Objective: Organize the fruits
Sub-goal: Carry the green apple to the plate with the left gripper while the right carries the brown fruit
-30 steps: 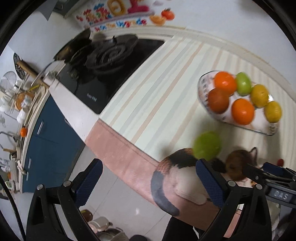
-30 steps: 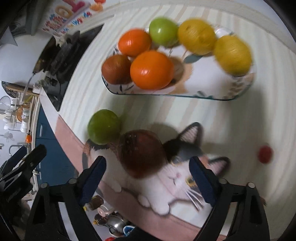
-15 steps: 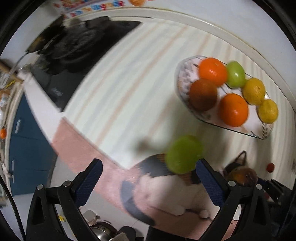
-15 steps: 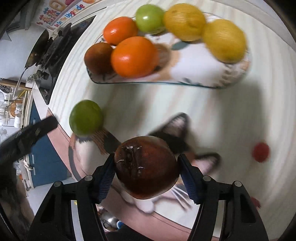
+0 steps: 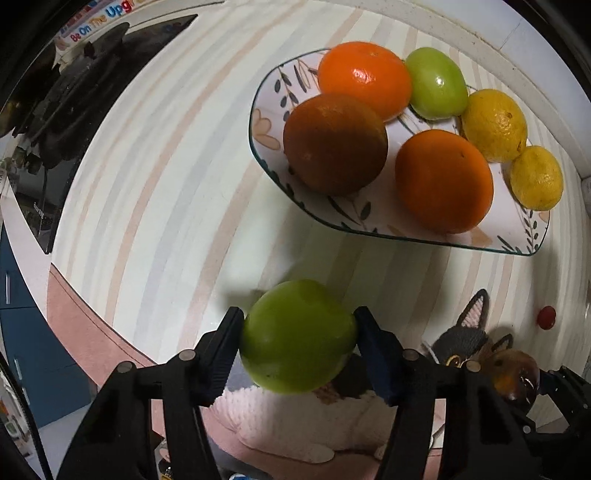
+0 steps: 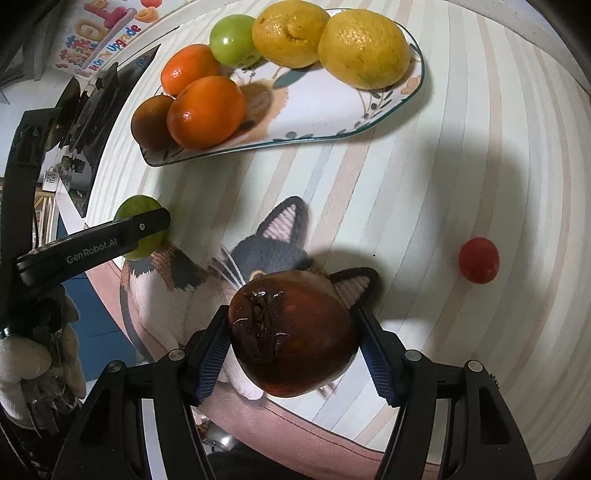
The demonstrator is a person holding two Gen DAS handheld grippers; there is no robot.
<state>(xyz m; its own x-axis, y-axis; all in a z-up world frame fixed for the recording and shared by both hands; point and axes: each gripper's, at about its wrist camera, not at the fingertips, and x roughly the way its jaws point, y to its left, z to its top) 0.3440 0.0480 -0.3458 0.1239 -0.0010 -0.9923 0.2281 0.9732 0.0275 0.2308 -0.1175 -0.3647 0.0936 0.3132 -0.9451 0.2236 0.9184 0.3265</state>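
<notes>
A plate [image 5: 266, 122] is lying on the striped mat [image 5: 166, 177] that is covering the worktop, toward the far side. Six fruits are sitting on the plate, with two lemons [image 6: 332, 37] at its right end and a lime [image 6: 234, 35] just left of them. Nearer than the plate, an apple [image 5: 295, 336] is sitting between the pads of the left claw [image 5: 299, 347]. To its right, a round fruit [image 6: 291, 332] is sitting between the pads of the right claw [image 6: 291, 354], over the cat picture [image 6: 221, 266] on the mat. A cherry tomato [image 6: 479, 260] is lying on the mat well right of it. A stove [image 5: 74, 110] is standing left of the mat.
</notes>
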